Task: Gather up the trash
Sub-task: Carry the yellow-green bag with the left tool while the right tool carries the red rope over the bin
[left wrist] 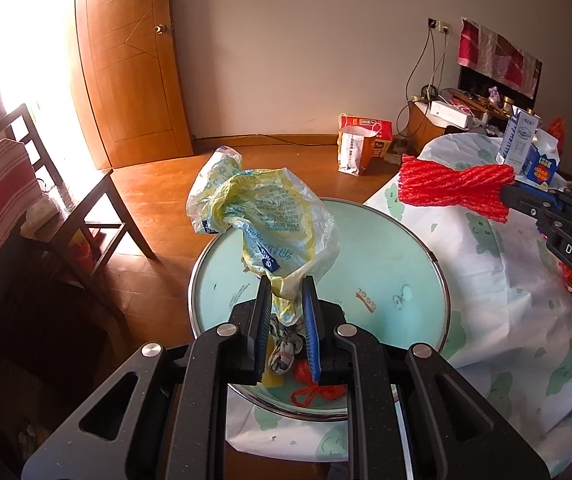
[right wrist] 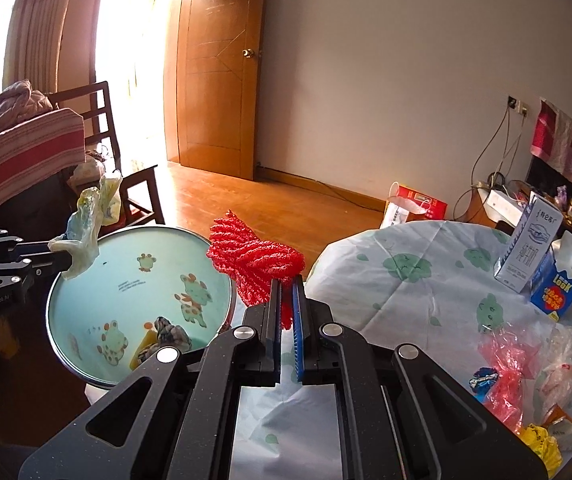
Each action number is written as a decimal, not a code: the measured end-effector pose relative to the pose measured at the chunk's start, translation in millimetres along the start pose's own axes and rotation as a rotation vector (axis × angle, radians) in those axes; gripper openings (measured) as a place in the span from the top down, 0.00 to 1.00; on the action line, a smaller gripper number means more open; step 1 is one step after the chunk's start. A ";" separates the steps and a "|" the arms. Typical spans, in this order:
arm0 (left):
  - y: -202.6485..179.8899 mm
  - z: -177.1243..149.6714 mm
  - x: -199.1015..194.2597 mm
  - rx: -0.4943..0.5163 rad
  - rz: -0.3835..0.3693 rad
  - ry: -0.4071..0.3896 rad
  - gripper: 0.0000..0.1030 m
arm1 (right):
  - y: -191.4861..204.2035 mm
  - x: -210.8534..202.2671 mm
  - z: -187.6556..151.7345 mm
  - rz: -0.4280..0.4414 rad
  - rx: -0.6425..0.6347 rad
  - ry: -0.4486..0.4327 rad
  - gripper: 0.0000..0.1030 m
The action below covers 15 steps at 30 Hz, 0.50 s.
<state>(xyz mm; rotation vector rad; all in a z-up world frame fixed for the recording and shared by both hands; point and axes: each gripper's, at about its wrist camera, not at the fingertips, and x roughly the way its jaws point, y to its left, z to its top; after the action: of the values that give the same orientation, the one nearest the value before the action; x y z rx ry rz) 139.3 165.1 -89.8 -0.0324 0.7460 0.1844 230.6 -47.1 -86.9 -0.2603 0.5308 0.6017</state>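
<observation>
My left gripper (left wrist: 286,292) is shut on a crumpled yellow-and-white plastic bag (left wrist: 262,216) and holds it above a round light-green basin (left wrist: 397,248). The basin holds a patterned wad (left wrist: 284,350) and a red scrap (left wrist: 317,388). My right gripper (right wrist: 286,286) is shut on a red foam net (right wrist: 256,264), held in the air between the basin (right wrist: 142,248) and the table (right wrist: 425,292). The left gripper with its bag (right wrist: 86,232) shows at the left of the right wrist view. The right gripper with the net (left wrist: 453,188) shows at the right of the left wrist view.
The table has a white cloth with green prints and carries a milk carton (right wrist: 527,244), a blue carton (right wrist: 557,280) and several wrappers (right wrist: 525,380). A wooden chair (left wrist: 86,208) stands left of the basin. Paper bags (left wrist: 359,144) sit on the wooden floor.
</observation>
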 end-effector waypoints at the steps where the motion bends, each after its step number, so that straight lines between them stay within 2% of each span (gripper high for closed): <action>1: 0.8 -0.2 0.4 -0.001 0.001 0.001 0.85 | 1.3 0.8 0.2 0.002 -0.003 0.001 0.94; 15: 4.8 -0.4 0.8 -0.012 0.000 0.005 0.85 | 12.7 5.6 2.1 0.015 -0.028 0.009 0.94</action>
<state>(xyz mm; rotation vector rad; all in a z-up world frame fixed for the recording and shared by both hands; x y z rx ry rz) 138.7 169.9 -90.5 -0.0442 0.7502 0.1887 227.8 -33.6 -89.3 -0.2856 0.5338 0.6229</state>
